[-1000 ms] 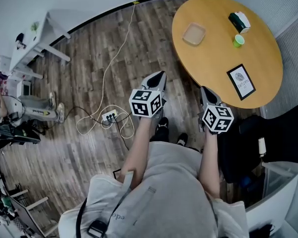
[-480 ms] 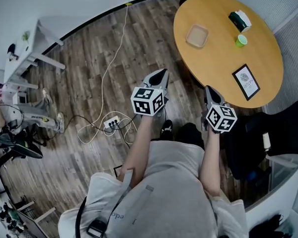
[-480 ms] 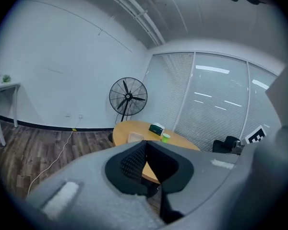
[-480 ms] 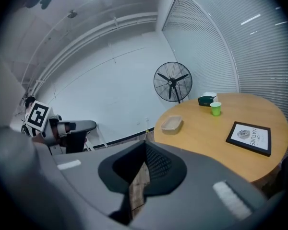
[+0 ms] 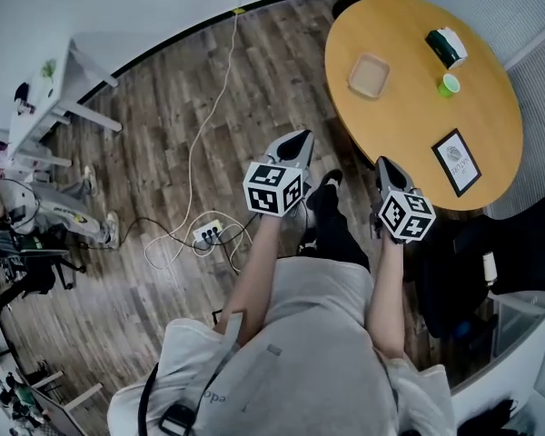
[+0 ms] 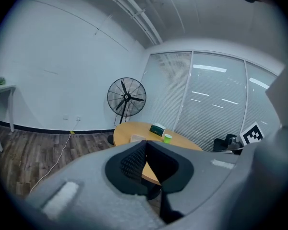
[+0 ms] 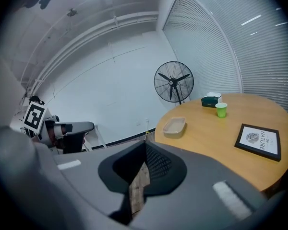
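Dark wood-plank floor (image 5: 163, 153) surrounds a round wooden counter (image 5: 409, 116). The black-framed picture (image 5: 456, 162) on it lies nearest the right gripper (image 5: 382, 163), with a green cup (image 5: 450, 84) and a beige tray (image 5: 369, 75) beyond. That gripper and the left gripper (image 5: 298, 137) are empty, jaws pressed together, short of the counter. We judge the white power strip (image 5: 206, 234) and its cables a trip risk. Since half a second ago, a foot has stepped forward and the counter sits closer.

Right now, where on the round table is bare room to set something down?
The widest bare patch of the table is along its near edge, between the tray and the framed picture. Another lies beyond the tray at the far edge. It is crowded around the green cup and the box.
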Motion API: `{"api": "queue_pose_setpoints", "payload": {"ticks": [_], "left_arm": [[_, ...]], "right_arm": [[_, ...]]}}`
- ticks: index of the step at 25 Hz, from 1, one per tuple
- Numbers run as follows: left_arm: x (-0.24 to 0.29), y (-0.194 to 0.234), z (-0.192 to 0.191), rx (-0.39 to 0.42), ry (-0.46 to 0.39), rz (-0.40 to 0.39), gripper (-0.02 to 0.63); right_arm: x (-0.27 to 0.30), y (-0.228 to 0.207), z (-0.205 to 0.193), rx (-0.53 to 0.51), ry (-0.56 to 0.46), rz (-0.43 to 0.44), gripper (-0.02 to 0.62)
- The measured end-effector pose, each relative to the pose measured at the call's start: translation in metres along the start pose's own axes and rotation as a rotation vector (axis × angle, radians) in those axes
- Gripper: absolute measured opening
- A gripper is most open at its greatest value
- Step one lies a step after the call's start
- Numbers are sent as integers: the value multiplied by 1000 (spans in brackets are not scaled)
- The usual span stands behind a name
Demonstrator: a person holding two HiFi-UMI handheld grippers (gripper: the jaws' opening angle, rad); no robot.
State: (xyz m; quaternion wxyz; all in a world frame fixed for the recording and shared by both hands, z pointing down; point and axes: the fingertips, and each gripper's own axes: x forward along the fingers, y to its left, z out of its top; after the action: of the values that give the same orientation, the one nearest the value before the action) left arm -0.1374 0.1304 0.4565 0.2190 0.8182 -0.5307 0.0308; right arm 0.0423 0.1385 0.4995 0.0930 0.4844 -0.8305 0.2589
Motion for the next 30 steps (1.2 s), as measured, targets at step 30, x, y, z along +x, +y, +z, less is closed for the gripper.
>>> {"api": "queue_pose_setpoints", "payload": {"ticks": [30], "left_arm": [[242,78,56,93,209,-55,3]], "right_arm": [[194,-116,102,94,28,-49,0]]}}
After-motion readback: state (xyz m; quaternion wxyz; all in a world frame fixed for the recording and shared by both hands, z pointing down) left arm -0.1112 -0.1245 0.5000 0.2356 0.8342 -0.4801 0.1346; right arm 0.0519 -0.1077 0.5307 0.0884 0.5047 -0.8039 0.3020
